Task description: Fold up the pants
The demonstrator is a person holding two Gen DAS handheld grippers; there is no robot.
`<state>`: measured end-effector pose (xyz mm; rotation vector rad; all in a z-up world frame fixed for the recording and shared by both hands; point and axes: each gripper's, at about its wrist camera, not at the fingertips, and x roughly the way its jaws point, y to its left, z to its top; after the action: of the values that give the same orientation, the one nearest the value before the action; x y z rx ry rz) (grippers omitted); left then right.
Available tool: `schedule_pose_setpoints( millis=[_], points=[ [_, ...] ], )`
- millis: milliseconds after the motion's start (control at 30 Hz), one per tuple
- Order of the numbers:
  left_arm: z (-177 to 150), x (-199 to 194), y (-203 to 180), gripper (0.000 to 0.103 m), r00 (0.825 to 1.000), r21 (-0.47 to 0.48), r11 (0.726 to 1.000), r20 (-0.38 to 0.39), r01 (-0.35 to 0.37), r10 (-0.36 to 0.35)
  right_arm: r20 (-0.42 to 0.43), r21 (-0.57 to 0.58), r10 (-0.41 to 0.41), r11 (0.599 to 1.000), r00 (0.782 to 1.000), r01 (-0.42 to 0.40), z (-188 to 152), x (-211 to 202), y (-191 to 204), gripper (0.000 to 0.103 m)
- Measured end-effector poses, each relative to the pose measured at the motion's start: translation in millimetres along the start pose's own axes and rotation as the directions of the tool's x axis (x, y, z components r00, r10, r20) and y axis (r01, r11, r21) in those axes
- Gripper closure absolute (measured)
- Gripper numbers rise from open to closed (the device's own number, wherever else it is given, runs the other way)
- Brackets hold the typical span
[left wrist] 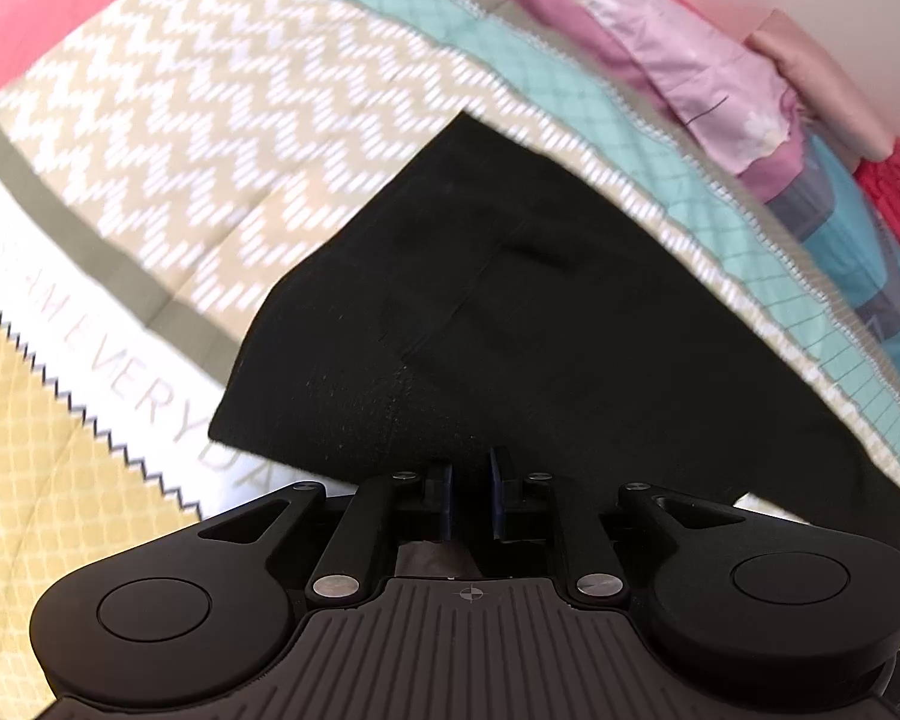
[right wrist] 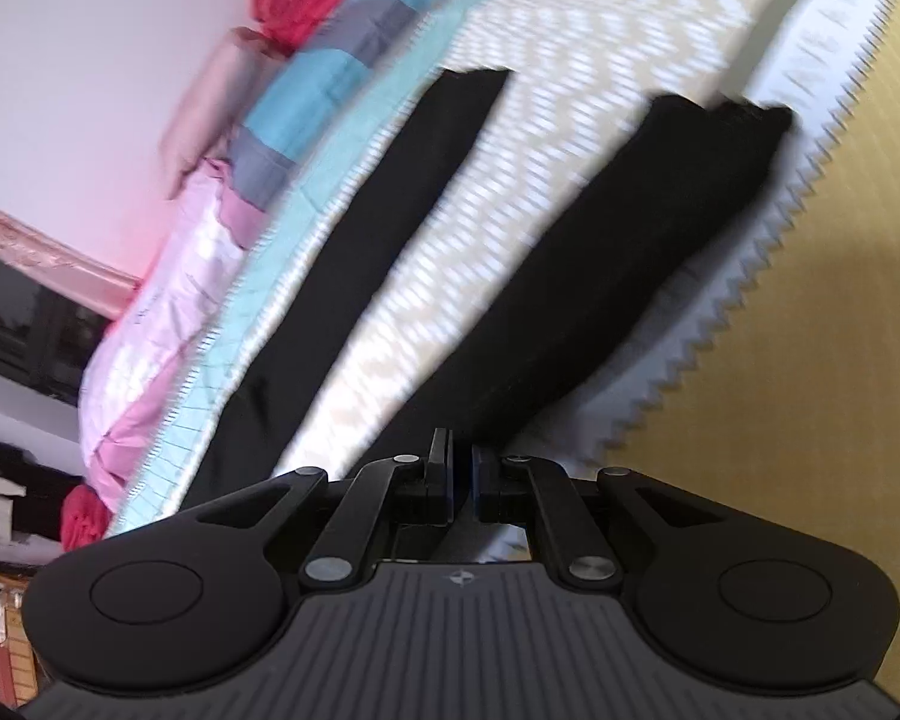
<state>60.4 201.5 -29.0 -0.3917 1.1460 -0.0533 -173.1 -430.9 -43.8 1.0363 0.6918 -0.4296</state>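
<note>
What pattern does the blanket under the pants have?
A beige-and-white zigzag blanket, clearest in the left wrist view.

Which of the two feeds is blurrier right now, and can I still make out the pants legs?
Right wrist view: heavy motion smear across the bedspread and pillows, yet the black pants read clearly as two separate legs. Left wrist view: milder blur on the zigzag print, pants nearly featureless black. Fisheye bending in both; no glare.

The pants (left wrist: 510,312) are plain black. The bedspread (left wrist: 180,138) under them shows beige-and-white zigzags, a mint grid band (left wrist: 570,78) toward its far edge, and a yellow lattice panel (left wrist: 42,420) (sawtooth-trimmed) at its near edge.
</note>
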Motion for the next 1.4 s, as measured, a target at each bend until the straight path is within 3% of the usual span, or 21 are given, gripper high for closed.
schedule_pose_setpoints(
  millis=[233, 467, 633, 767, 800, 867, 933, 1033, 1167, 1300, 1400],
  points=[
    [34.1, -0.9, -25.2, 0.03, 0.998, -0.001, 0.999, 0.046, 0.035, -0.035, 0.0, -0.065, 0.047, 0.997, 0.999, -0.047, 38.2, 18.5, 37.7, 0.095],
    [92.8, 31.2, -54.0, 0.032, 0.998, 0.017, 0.999, 0.058, 0.036, -0.037, -0.03, -0.122, 0.047, 0.991, 0.998, -0.05, 90.9, 76.9, 90.0, 0.095],
    [133.8, 84.6, -73.3, 0.033, 1.0, 0.04, 0.999, 0.008, -0.021, 0.021, -0.048, -0.131, 0.028, 0.991, 0.998, -0.034, 126.4, 141.5, 116.7, 0.095],
    [151.5, 117.8, -78.7, 0.03, 0.995, 0.056, 0.997, -0.081, -0.048, 0.052, -0.088, -0.212, -0.021, 0.977, 0.996, 0.002, 139.4, 187.6, 126.2, 0.083],
    [155.2, 117.4, -78.7, 0.015, 0.995, 0.055, 0.998, -0.093, -0.032, 0.037, -0.085, -0.212, -0.005, 0.977, 0.996, -0.014, 139.9, 188.1, 125.9, 0.079],
    [159.6, 108.7, -76.0, 0.0, 0.995, 0.051, 0.998, -0.091, 0.034, -0.029, -0.056, -0.205, 0.088, 0.974, 0.995, -0.097, 139.9, 177.1, 120.0, 0.036],
    [160.4, 92.6, -69.5, 0.0, 0.993, 0.039, 0.994, -0.062, 0.101, -0.099, -0.009, -0.226, 0.125, 0.966, 0.992, -0.123, 137.3, 158.4, 113.9, 0.022],
    [166.5, 74.7, -60.0, 0.0, 0.988, 0.005, 0.989, -0.023, 0.151, -0.151, 0.082, -0.279, 0.107, 0.957, 0.991, -0.081, 129.0, 123.5, 101.2, 0.022],
    [160.9, 66.0, -68.0, 0.0, 0.996, 0.04, 0.996, 0.023, 0.08, -0.081, 0.269, -0.279, -0.008, 0.957, 0.963, 0.086, 109.9, 77.9, 77.8, 0.018],
    [139.6, 74.1, -82.7, 0.0, 0.999, 0.081, 0.996, -0.012, 0.042, -0.041, 0.283, -0.25, -0.098, 0.953, 0.954, 0.173, 84.2, 64.8, 50.4, 0.018],
    [120.6, 76.7, -97.0, 0.0, 0.999, 0.112, 0.993, -0.039, 0.032, -0.028, 0.299, -0.275, -0.164, 0.929, 0.94, 0.249, 69.7, 70.4, 42.6, 0.018]
  ],
)
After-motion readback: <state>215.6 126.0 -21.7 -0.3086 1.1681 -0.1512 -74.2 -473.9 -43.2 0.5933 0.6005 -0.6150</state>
